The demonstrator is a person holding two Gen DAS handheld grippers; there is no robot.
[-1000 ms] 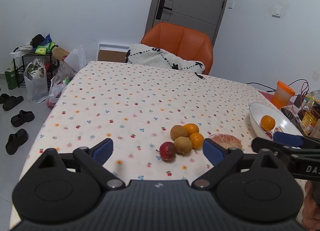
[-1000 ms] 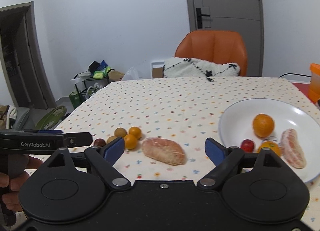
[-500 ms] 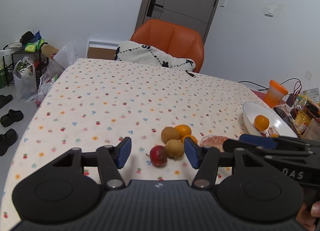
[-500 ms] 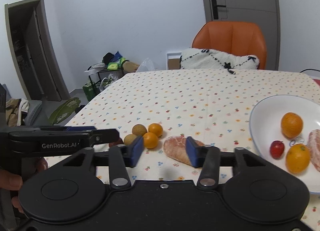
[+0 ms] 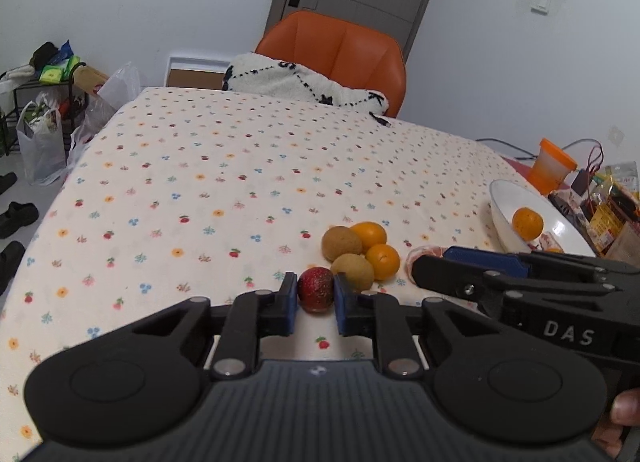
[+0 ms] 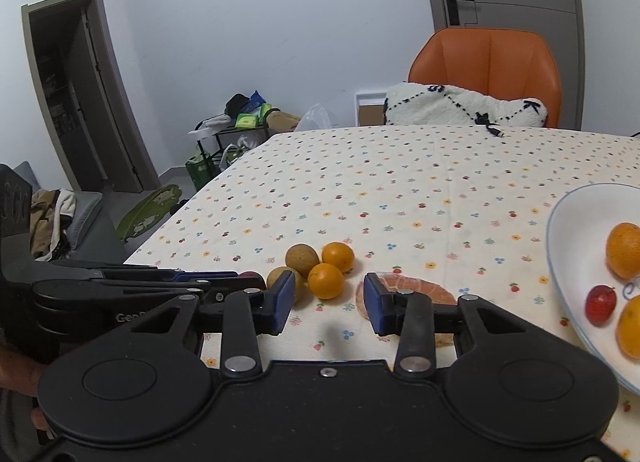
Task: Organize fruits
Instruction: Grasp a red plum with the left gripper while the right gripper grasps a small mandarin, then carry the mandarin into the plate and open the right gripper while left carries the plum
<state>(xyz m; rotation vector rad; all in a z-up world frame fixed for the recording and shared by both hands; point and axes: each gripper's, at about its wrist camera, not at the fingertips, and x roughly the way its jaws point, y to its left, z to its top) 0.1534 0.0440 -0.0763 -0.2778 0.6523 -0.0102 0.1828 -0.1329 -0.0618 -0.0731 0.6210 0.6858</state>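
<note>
Between the blue pads of the left gripper (image 5: 316,304) sits a small red fruit (image 5: 315,289), both pads pressed against its sides while it rests on the flowered tablecloth (image 5: 224,190). Just beyond its right pad lie two brown fruits (image 5: 342,243) and two oranges (image 5: 383,259), bunched and touching. To the right of that bunch, the right gripper (image 6: 327,304) hovers with its jaws parted and nothing between them; the nearest orange (image 6: 326,280) shows just past the gap. A peeled citrus piece (image 6: 416,289) lies behind its right pad, partly hidden. Farther right stands a white plate (image 6: 568,246) holding oranges and a small red fruit. At the table's far edge stands an orange chair (image 5: 340,50).
</note>
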